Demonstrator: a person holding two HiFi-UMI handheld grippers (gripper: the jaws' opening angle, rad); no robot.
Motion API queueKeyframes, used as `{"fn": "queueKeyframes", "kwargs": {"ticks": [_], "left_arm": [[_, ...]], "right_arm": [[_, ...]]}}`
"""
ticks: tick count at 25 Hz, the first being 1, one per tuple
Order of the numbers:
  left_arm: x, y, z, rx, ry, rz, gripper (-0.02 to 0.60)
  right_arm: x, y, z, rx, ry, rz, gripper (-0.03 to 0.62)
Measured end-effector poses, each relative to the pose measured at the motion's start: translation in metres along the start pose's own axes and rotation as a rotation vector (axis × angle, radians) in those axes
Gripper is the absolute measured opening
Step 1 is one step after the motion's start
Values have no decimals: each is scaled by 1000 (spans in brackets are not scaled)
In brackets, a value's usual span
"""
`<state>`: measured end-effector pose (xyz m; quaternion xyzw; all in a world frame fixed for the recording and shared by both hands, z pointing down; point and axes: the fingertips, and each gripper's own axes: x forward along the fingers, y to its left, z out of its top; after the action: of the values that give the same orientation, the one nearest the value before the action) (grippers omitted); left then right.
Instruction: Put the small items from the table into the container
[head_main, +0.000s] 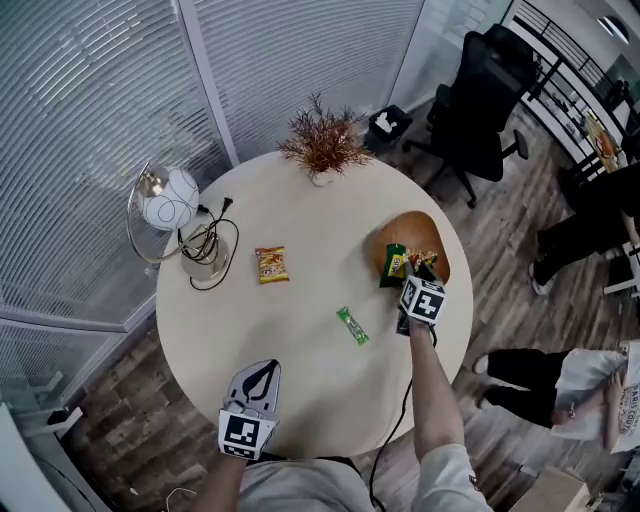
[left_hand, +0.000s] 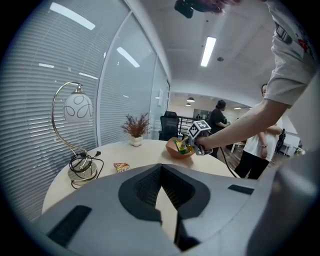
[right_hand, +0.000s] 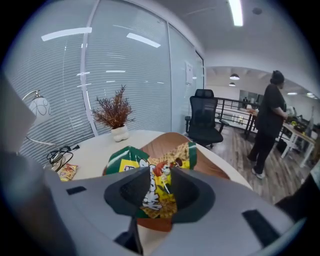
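Here the right tongs (right_hand: 159, 172) hang over the brown wooden bowl (head_main: 432, 245), which sits at the right edge of the round cream desk (head_main: 300, 200). They are pinching a yellow-and-green snack packet (right_hand: 160, 192), with both jaws against its sides and the packet standing upright over the bowl's hollow. A second packet, a green-and-yellow one (right_hand: 122, 157), leans inside the bowl just beside it, on the side toward the desk's centre.

The left tongs (left_hand: 161, 167) hover above the near edge of the desk. Their jaws are pressed together at the tips with nothing between them, and only bare desk shows through the slit behind.

Two small items lie loose on the desk. A slim green wrapped bar (head_main: 352, 326) lies between the centre and the near edge, and an orange-and-yellow snack packet (head_main: 271, 264) lies toward the left.

At the left edge stands a curved metal lamp with a white globe (head_main: 168, 200), its black cable (head_main: 205, 245) coiled at the base. A dried reddish plant in a white pot (head_main: 322, 145) stands at the far edge.
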<state>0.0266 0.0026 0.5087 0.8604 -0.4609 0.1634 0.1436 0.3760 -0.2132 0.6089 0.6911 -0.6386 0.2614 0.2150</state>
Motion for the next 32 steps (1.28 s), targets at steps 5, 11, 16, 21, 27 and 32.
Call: {"fn": "queueKeyframes", "kwargs": {"ticks": [5,11,16,21,27,32], "left_arm": [[6,0,2,3,-4,9,-8],[13,1,10,8,-24,3,-8],[19,3,23,8,-52,-4,-8],[33,7,30,5,-79,-31,-8],[39,9,30,18,-89,-52,-8],[33,3,19,15,-75,-63,-8]], "right_arm": [[2,-1,-1,-20,-19,13,144],[-26,9,22,-39,-131,45,221],[-79,48,32,-89,-211,149,155],[-154,120,16,-134,-344,305,23],[-209,193,-36,-177,-357,397,17],[-226,225,-77,-170,-300,438,17]]}}
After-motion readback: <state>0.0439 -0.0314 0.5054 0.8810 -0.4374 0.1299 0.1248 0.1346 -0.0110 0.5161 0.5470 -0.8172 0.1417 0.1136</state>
